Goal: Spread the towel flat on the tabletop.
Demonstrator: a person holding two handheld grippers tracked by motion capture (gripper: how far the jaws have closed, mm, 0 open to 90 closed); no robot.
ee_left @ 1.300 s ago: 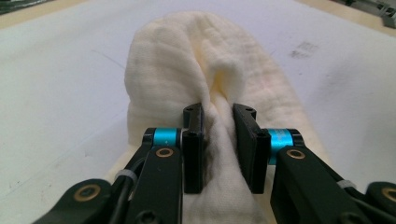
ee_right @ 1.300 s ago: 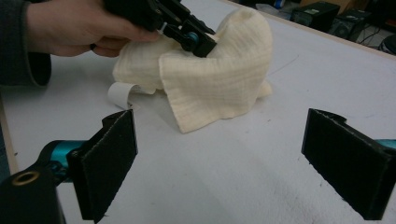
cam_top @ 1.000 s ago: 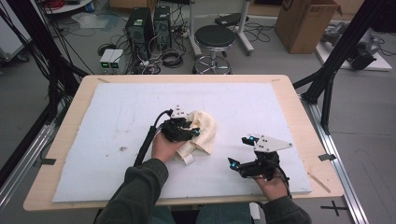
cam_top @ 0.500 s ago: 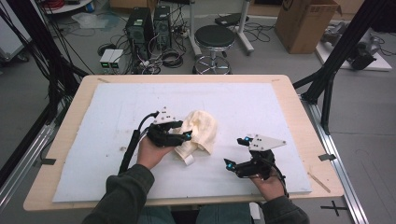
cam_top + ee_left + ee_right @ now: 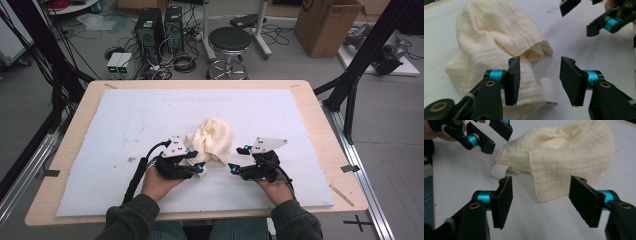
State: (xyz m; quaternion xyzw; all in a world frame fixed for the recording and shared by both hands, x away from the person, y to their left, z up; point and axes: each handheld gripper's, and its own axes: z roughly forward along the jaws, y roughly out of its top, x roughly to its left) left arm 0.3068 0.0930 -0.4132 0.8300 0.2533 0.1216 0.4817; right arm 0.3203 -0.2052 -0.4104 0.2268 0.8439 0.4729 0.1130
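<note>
On the worktop [image 5: 125, 115], seen from the high view, the cream cloth [image 5: 212, 137] lies crumpled near the middle of the white mat. The left claw [image 5: 199, 166] sits at its near-left edge; the right claw [image 5: 239, 160] sits just beside its near-right edge, not touching. Both hold nothing.

Left gripper view: the left claw [image 5: 537, 80] stands partly open, its jaws having just been closing. A strip of the cloth [image 5: 499, 45] and a white label [image 5: 546, 87] lie in the gap, but the pads [image 5: 512, 80] do not press on them. Risk: closing here may catch the label alone, or a single loose layer, so the bundle unrolls unevenly when lifted.

Right gripper view: the right claw [image 5: 541, 200] is partly open too, jaws just closing, with the hanging cloth corner [image 5: 549, 187] ahead of the gap and not yet inside. Risk: closing before advancing would pinch air. Further risk: the left claw [image 5: 487, 138] is close across the cloth; pulling apart with unequal grips could drag the whole cloth to one side instead of spreading it.
</note>
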